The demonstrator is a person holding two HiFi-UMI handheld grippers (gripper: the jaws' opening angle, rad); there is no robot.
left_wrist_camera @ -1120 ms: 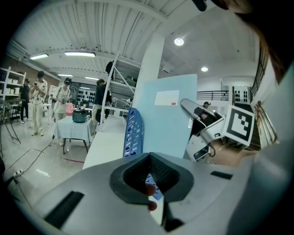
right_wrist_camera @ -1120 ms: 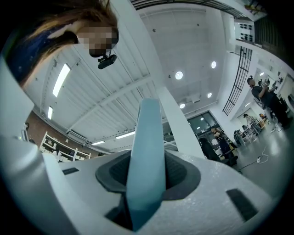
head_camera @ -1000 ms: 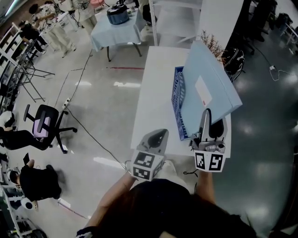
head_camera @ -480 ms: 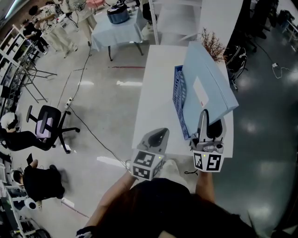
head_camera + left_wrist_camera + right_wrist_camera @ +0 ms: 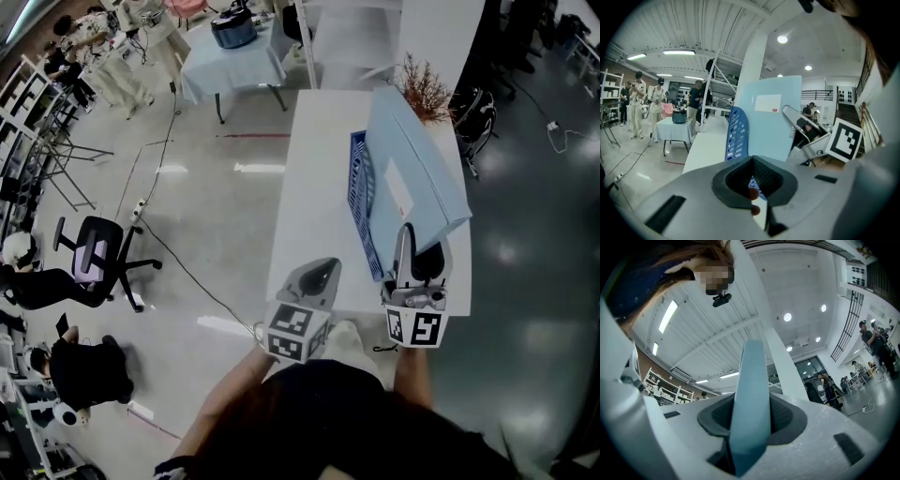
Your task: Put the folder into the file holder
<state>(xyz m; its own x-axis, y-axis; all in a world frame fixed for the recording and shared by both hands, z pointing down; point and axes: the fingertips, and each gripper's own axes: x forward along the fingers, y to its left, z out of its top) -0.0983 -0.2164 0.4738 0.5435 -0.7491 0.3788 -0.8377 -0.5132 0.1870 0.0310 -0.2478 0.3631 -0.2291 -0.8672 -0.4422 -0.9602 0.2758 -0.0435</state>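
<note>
A light blue folder [image 5: 412, 169] with a white label stands tilted on its edge over the white table [image 5: 314, 206]. My right gripper [image 5: 410, 251] is shut on its near lower corner. The folder leans against the right side of a blue perforated file holder [image 5: 360, 202] that stands on the table. In the right gripper view the folder's edge [image 5: 749, 399] runs up between the pads. My left gripper [image 5: 317, 279] hovers at the table's near edge, left of the holder, shut on nothing. The left gripper view shows the holder [image 5: 737, 133], the folder [image 5: 771, 122] and the right gripper [image 5: 806, 136].
A dried plant [image 5: 422, 80] stands at the table's far end. Beyond is a table with a pale cloth [image 5: 230, 56] carrying a pot. An office chair [image 5: 94, 258] and cables are on the floor to the left, with people along the left wall.
The folder has tipped slightly more upright in the right gripper, toward the file holder. The left gripper has kept still.
</note>
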